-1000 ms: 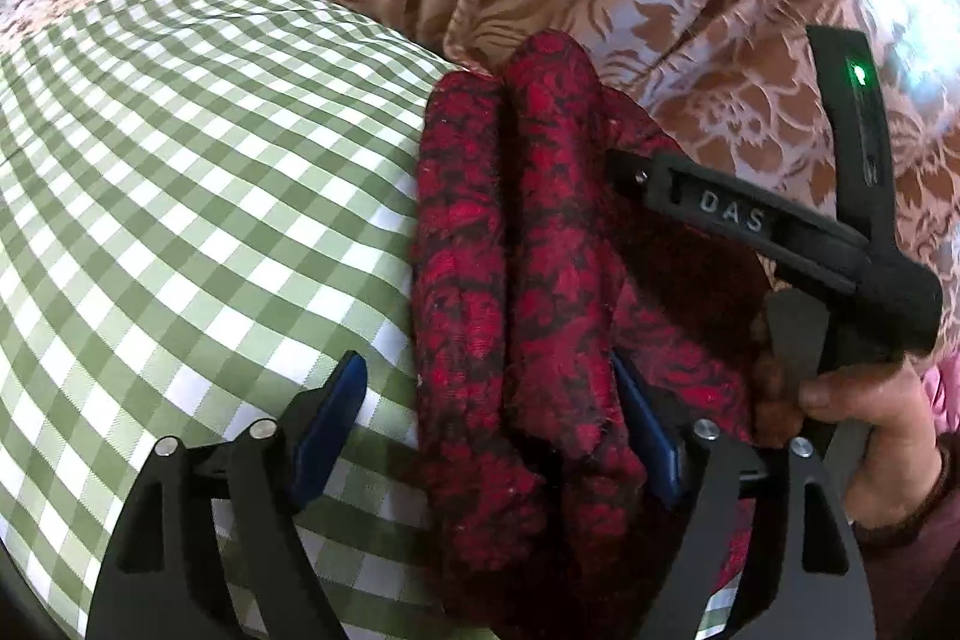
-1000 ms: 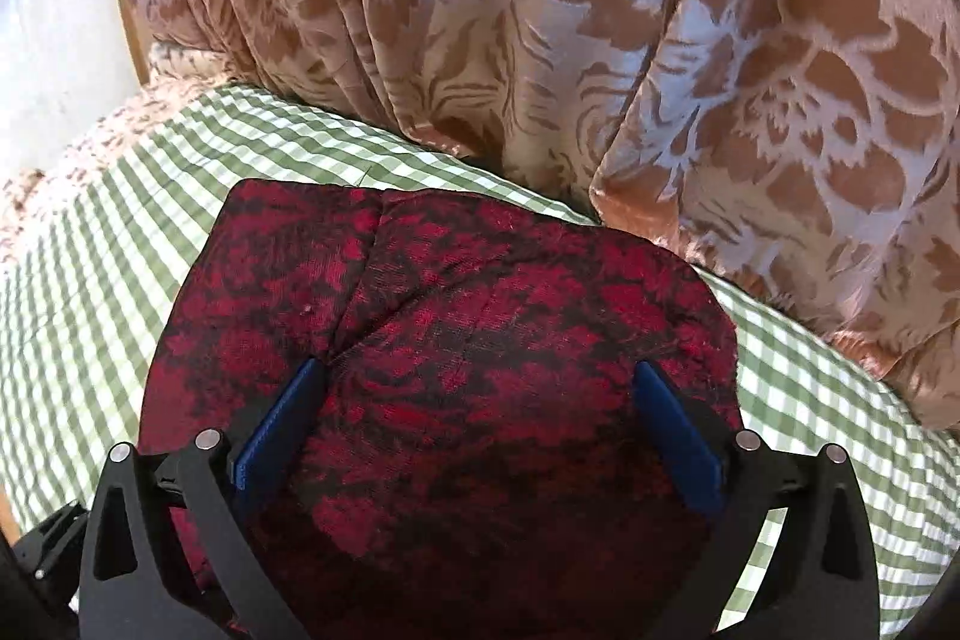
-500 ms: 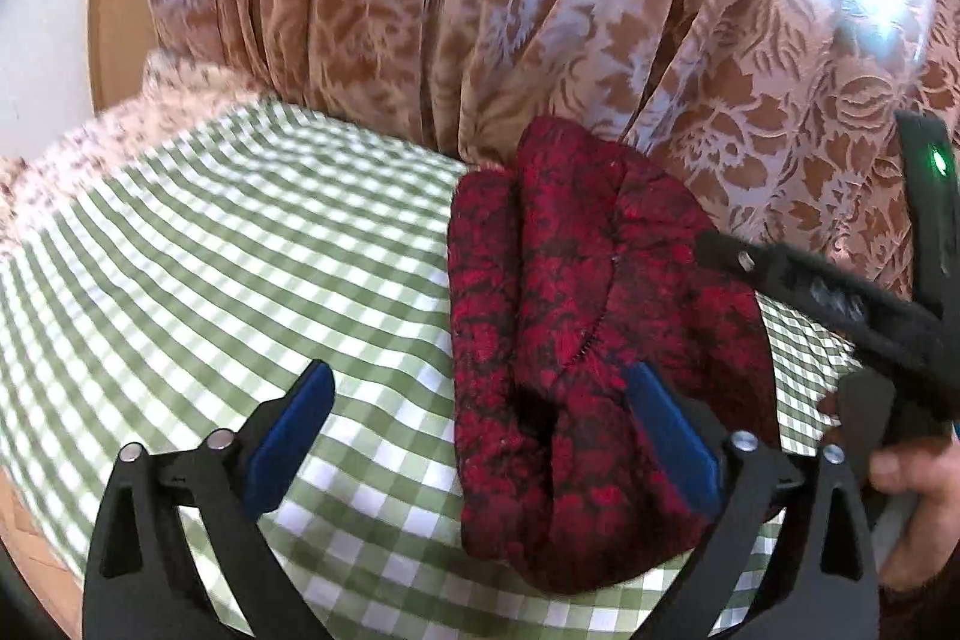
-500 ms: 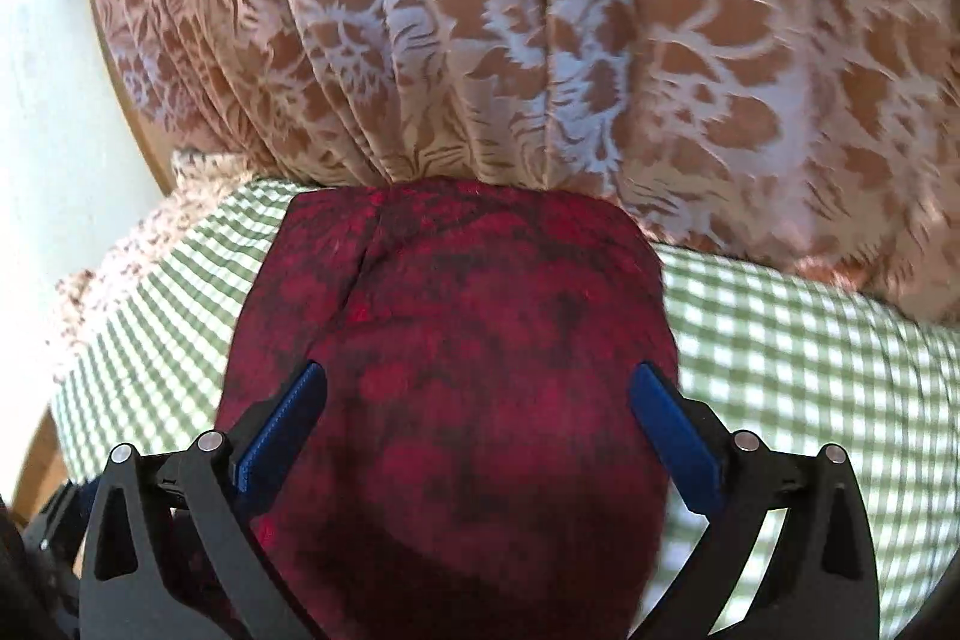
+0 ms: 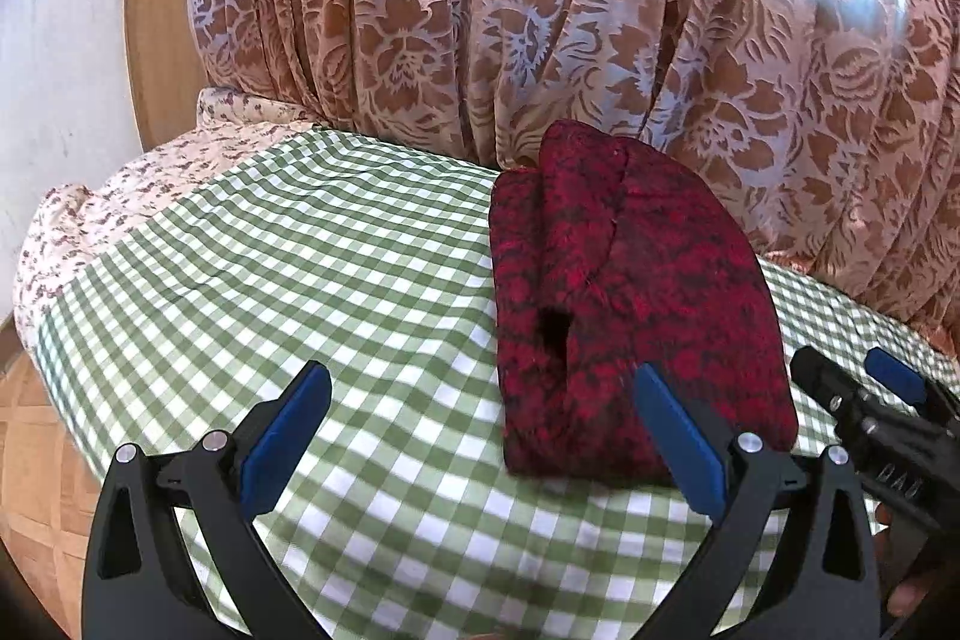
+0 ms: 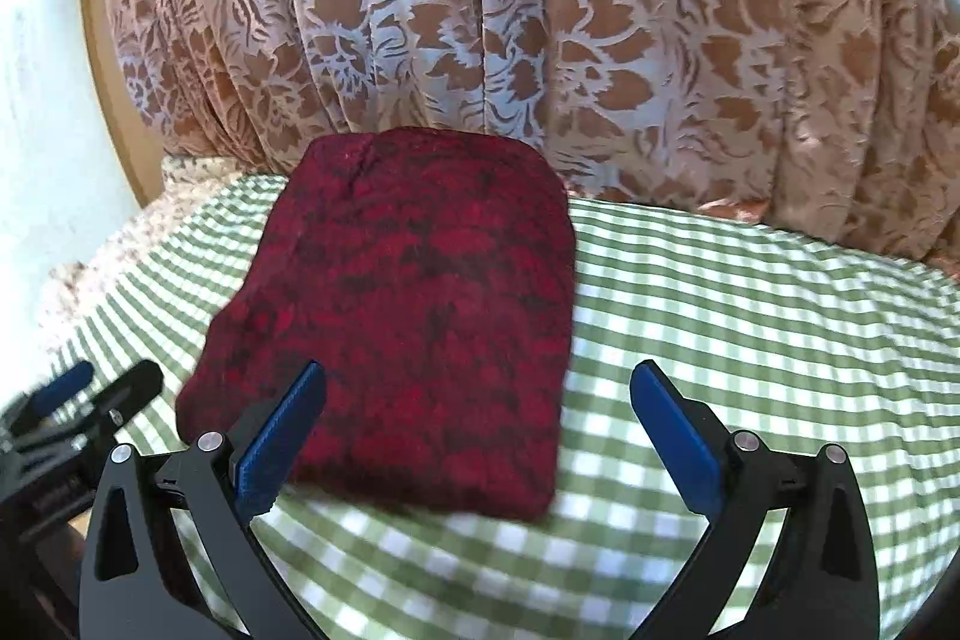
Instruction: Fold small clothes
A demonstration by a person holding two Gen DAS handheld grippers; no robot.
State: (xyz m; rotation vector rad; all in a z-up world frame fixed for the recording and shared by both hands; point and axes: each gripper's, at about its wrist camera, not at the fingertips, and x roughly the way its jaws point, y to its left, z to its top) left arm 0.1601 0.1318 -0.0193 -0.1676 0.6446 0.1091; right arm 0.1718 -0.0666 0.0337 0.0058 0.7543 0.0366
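Floral brown-and-pale curtain (image 5: 600, 10) hangs behind a surface covered with a green-and-white checked cloth (image 5: 300, 268); whether that surface is a bench or a bed cannot be told. Left wrist view: folded red-and-black garment (image 5: 630, 316) lies on the checked cloth, far end touching the curtain, with a dark gap at the fold on its left side. Left gripper (image 5: 480, 430) has its jaws spread wide, nothing between the pads, no contact with the garment; the right blue pad overlaps the garment's near right corner in the picture only. A flowery sheet (image 5: 120, 184) shows at the left, wood floor below it. Right gripper (image 5: 864, 400) sits at the right edge, just beside the garment, a hand (image 5: 912, 580) behind it.

Right wrist view: same garment (image 6: 408, 316) lies flat on the checked cloth (image 6: 750, 316), slightly blurred. Right gripper (image 6: 477, 430) jaws stand wide apart, holding nothing. Left gripper (image 6: 90, 400) appears at the left edge, beside the garment.
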